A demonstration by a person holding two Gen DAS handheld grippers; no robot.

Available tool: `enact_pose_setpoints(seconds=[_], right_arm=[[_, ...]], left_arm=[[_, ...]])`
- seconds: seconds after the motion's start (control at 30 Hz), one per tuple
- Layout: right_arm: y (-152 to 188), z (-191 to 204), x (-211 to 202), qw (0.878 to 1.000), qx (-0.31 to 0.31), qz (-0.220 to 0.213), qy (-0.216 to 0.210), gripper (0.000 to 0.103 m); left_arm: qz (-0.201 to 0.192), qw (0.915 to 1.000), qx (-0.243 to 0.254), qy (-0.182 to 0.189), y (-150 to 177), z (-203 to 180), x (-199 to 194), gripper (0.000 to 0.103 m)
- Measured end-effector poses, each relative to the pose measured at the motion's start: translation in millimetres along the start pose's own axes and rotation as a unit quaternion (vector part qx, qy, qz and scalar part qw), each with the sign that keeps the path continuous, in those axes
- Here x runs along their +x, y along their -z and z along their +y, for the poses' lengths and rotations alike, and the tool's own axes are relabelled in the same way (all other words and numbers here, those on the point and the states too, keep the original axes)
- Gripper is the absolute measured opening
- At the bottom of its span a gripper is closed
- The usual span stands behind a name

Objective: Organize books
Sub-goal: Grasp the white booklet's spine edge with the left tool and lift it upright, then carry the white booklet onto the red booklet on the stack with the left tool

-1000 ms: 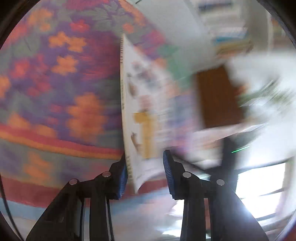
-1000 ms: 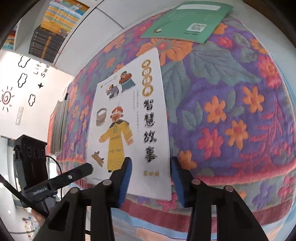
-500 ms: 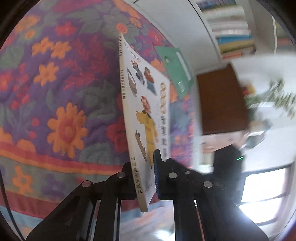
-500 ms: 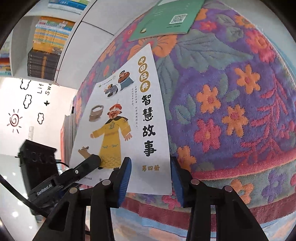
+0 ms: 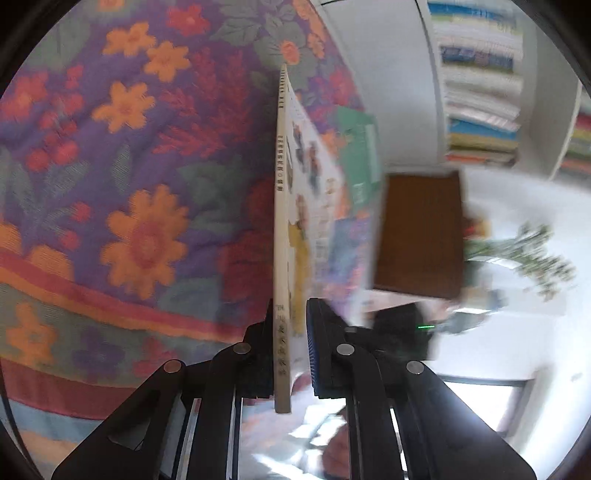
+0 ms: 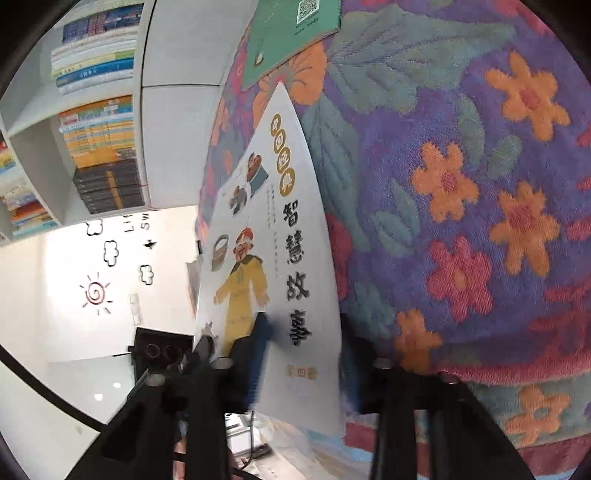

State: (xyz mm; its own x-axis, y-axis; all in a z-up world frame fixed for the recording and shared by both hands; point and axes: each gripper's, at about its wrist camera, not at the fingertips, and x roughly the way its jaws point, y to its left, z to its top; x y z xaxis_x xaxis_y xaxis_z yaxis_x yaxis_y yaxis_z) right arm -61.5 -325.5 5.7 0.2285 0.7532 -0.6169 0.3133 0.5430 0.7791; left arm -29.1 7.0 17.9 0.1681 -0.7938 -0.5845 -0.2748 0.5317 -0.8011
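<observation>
A white picture book (image 5: 280, 221) with a cartoon figure in yellow stands tilted up on its edge over the flowered cloth (image 5: 129, 184). My left gripper (image 5: 291, 314) is shut on its spine near the lower corner. In the right wrist view the same book (image 6: 273, 206) shows its cover, and its bottom edge sits between the fingers of my right gripper (image 6: 304, 343). Those jaws are closing, with a gap still visible at the pads. A green book (image 6: 291, 33) lies flat on the cloth (image 6: 461, 184) beyond; it also shows as the green book (image 5: 360, 147) behind the white one.
White shelves with stacked books (image 6: 99, 129) stand past the cloth's far side, also seen as shelves (image 5: 480, 110). A brown panel (image 5: 421, 236) and a leafy plant (image 5: 535, 251) lie beyond the cloth's edge. A wall with sun and cloud stickers (image 6: 96, 295) is at left.
My left gripper closed on the white book's spine and tipped the book from lying flat onto its edge. My right gripper rolled and moved in around the book's bottom edge.
</observation>
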Motion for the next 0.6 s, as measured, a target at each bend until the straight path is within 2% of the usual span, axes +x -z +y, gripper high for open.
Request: enact_pose_setpoints(seconds=[0.07,0.1,0.13,0.17,0.23,0.3,0.33,0.43,0.57,0.6], right_arm=[[4,16,-3,0.998,-0.052,-0.005,0.043,0.026],[7,31,-3,0.993,-0.091,-0.010,0.078,0.025],[10,45,-1,0.985,-0.129,-0.015,0.111,0.025],[16,62,1,0.971,-0.182,-0.025,0.152,0.025],[32,90,6,0.939,-0.272,-0.040,0.205,0.025],[42,106,9,0.924,-0.315,-0.042,0.213,0.025],[45,112,10,0.919,-0.328,-0.045,0.214,0.025],[55,124,7,0.896,-0.380,-0.052,0.226,0.025],[75,149,14,0.881,-0.419,-0.044,0.218,0.025],[80,157,17,0.877,-0.425,-0.048,0.220,0.025]], left_arm=[[-0.002,0.9973,0.038,-0.064,3,-11,4,0.011],[-0.006,0.9942,0.060,-0.090,6,-20,6,0.011],[-0.012,0.9911,0.076,-0.109,9,-26,7,0.011],[-0.019,0.9859,0.097,-0.136,12,-35,10,0.011],[-0.037,0.9657,0.153,-0.207,21,-56,14,0.013],[-0.055,0.9412,0.206,-0.263,32,-76,17,0.014],[-0.062,0.9335,0.223,-0.274,37,-83,15,0.014],[-0.087,0.9271,0.247,-0.268,44,-96,0,0.016],[-0.107,0.9162,0.273,-0.273,49,-101,-22,0.017],[-0.109,0.9160,0.275,-0.270,49,-100,-28,0.018]])
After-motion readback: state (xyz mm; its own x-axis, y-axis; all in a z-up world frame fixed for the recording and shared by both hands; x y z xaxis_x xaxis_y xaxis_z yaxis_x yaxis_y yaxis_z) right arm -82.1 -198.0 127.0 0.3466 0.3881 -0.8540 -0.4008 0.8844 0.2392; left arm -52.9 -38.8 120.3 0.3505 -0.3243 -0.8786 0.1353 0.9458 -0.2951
